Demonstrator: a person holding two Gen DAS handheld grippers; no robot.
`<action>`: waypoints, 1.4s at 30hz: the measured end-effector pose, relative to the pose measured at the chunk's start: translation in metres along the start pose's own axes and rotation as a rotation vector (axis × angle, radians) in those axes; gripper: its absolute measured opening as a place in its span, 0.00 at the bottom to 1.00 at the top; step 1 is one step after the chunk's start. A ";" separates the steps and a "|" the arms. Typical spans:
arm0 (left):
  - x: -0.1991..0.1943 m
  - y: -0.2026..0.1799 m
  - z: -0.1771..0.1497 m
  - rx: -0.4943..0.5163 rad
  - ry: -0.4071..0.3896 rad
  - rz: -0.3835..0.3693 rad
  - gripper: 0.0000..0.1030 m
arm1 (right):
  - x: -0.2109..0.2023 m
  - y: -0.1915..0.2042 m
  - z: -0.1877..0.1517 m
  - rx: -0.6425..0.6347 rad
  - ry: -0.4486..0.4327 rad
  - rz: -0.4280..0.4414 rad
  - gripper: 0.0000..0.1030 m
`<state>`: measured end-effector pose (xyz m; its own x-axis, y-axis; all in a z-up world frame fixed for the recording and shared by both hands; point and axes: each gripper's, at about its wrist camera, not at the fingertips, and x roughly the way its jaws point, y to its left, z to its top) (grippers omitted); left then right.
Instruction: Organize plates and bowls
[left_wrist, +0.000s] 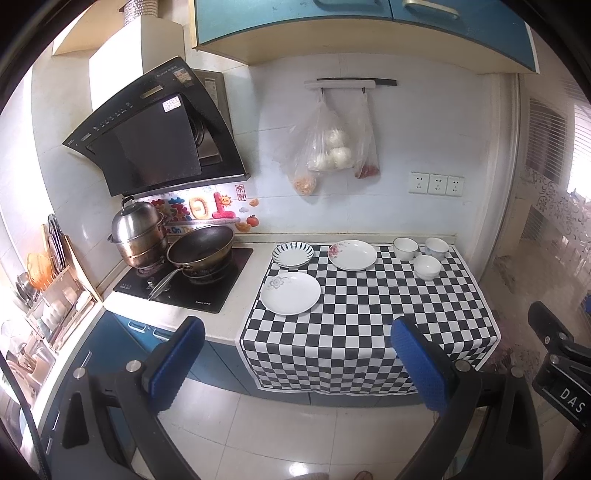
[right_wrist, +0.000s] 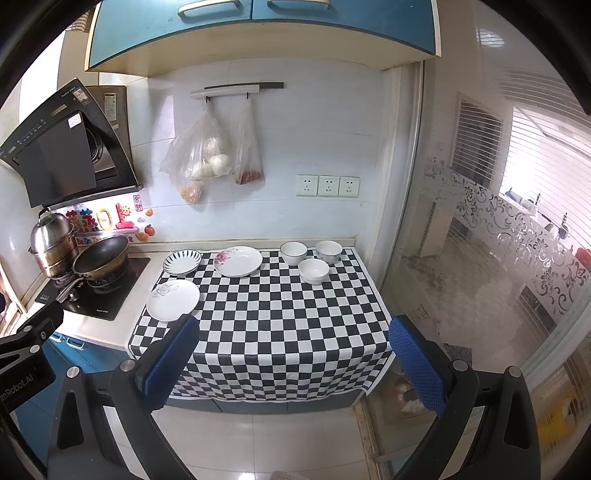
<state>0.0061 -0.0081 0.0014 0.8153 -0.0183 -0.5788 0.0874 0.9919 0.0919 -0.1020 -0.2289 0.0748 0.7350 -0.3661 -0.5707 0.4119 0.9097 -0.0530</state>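
Note:
Three plates lie on the checkered cloth (left_wrist: 362, 325): a blue-striped plate (left_wrist: 293, 253) at the back left, a pink-flowered plate (left_wrist: 352, 254) beside it, and a white plate with a grey flower (left_wrist: 291, 293) nearer the front. Three white bowls (left_wrist: 427, 266) cluster at the back right. The same plates (right_wrist: 173, 299) and bowls (right_wrist: 313, 270) show in the right wrist view. My left gripper (left_wrist: 295, 362) and right gripper (right_wrist: 291, 362) both hang open in front of the counter, well short of the dishes, holding nothing.
A hob (left_wrist: 184, 284) at the left carries a wok (left_wrist: 201, 251) and a steel steamer pot (left_wrist: 138, 236). A dish rack (left_wrist: 48, 295) stands at the far left. Plastic bags (left_wrist: 328, 147) hang on the wall. A glass partition (right_wrist: 480, 240) closes the right side.

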 end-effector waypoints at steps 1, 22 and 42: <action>0.000 0.000 0.000 0.000 0.000 0.001 1.00 | 0.000 0.000 0.000 0.001 -0.001 -0.001 1.00; -0.004 0.000 0.003 0.002 -0.002 -0.001 1.00 | 0.000 -0.002 0.000 0.007 -0.002 0.001 1.00; -0.001 0.002 0.004 0.010 0.002 -0.006 1.00 | 0.004 -0.001 -0.001 0.017 -0.001 -0.007 1.00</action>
<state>0.0074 -0.0066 0.0051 0.8138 -0.0239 -0.5806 0.0979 0.9905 0.0964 -0.0998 -0.2315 0.0718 0.7328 -0.3723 -0.5695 0.4259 0.9037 -0.0427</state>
